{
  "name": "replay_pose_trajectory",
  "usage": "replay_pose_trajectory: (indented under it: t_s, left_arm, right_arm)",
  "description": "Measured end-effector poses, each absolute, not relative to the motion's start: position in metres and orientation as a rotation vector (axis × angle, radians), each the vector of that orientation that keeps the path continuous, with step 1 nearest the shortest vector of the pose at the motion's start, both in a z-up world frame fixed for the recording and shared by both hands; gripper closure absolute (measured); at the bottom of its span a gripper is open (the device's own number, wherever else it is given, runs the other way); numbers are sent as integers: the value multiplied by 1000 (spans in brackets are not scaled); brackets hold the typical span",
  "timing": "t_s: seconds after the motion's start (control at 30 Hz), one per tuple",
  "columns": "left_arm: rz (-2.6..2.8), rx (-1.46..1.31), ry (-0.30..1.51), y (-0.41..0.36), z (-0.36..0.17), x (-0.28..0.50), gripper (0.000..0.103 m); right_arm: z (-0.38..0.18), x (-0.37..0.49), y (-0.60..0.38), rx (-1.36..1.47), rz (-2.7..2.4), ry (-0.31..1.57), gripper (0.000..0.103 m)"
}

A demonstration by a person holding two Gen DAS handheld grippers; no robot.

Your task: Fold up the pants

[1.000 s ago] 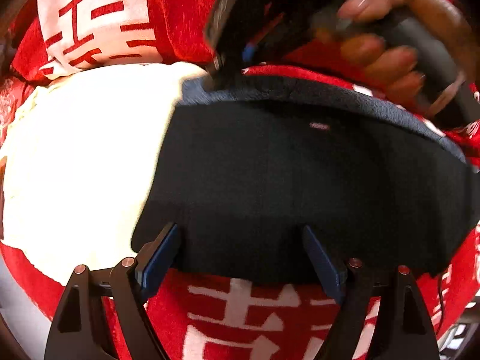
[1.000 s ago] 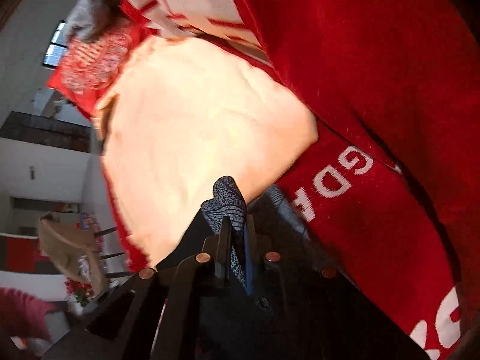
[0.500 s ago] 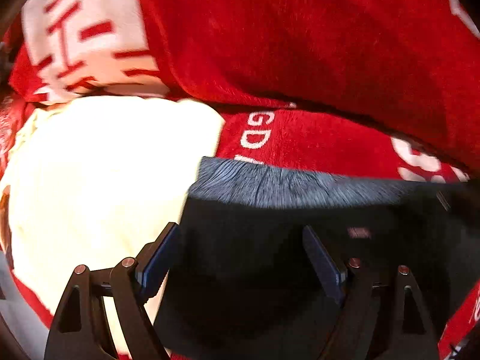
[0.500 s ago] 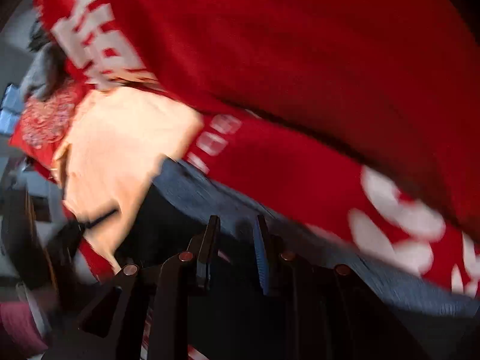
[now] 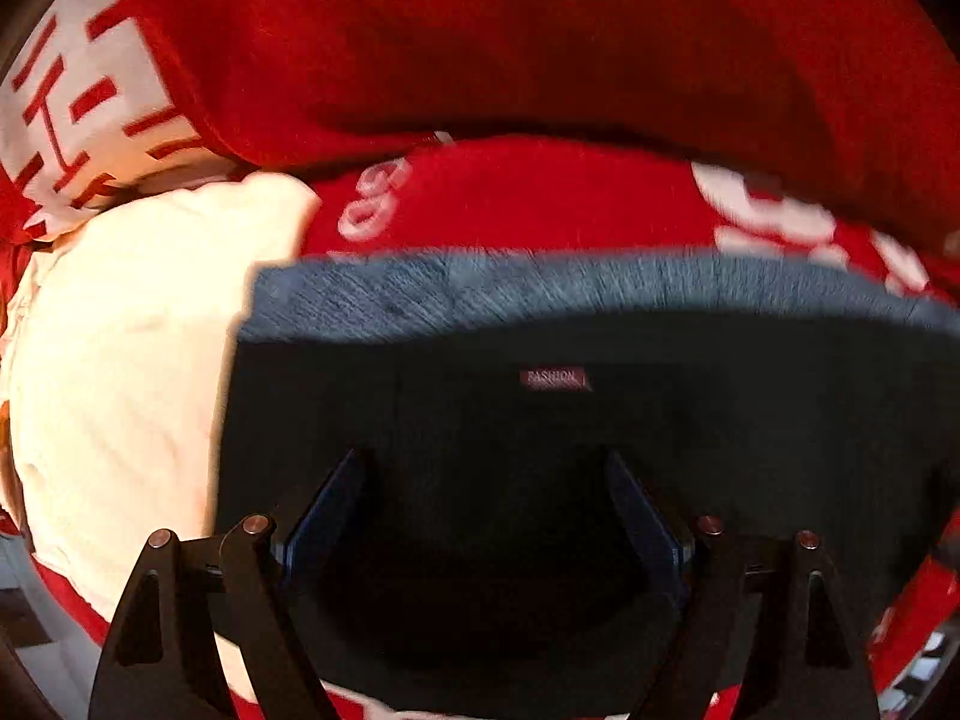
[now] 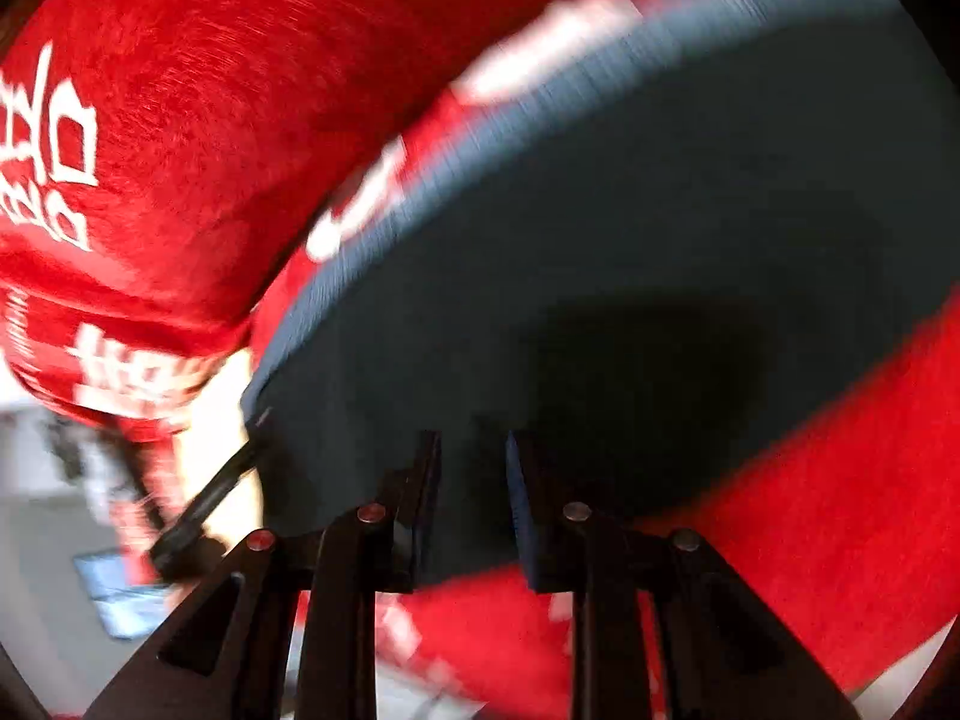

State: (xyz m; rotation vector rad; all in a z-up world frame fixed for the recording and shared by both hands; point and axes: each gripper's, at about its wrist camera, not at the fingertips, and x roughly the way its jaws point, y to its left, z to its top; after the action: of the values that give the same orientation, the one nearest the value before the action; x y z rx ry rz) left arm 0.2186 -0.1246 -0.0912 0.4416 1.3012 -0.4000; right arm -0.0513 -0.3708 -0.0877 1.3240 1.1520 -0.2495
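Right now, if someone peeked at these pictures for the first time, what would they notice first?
Probably the big dark pants lying flat across the middle, with a grey-blue band along their far edge and a tiny red label. All around them is a bright red blanket with white writing, and a cream cloth glows on the left side.

1. One pair of dark pants (image 5: 540, 432), lying flat, with a grey-blue band along its far edge.
2. One small red label (image 5: 553, 378) on the pants.
3. One cream-white cloth (image 5: 120, 360) beside the pants.
4. Red fabric with white lettering (image 5: 540, 198): several folds, piece count unclear.
5. Two hand-held grippers, the left hand-held gripper (image 5: 483, 516) and the right hand-held gripper (image 6: 474, 504), each with two fingers.
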Motion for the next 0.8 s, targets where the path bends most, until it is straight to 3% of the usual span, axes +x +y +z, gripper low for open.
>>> replay_pose_trajectory:
  t_s: [0.07,0.23,0.57,0.6,0.63,0.67,0.8]
  left_arm:
    - [-390,475,1231,-127,-90,207,10]
    - [-392,438,1272,-121,-88,210,9]
    - [-518,537,1289,-158,-58,162,9]
    - [-531,553,1305,-164,-62,154,9]
    - [-538,561,1321,-170,-66,148,9]
    - [-551,564,1334,-172,-68,141,9]
    - [-608,630,1309,-167,-70,112,9]
  right_arm:
    - [-98,-60,-357,1383,-210,1151,78]
    - [-119,-65,-355,1495,-210,1043,77]
    - [-121,-84,-399,1546,-352,917,67]
    - [-123,-89,-405,1554,-361,915,72]
    - [-124,-87,-410,1555,-378,928,87]
    - [-121,-84,-412,1548,-387,937,96]
    - [-84,-85,-404,1398,-365,927,96]
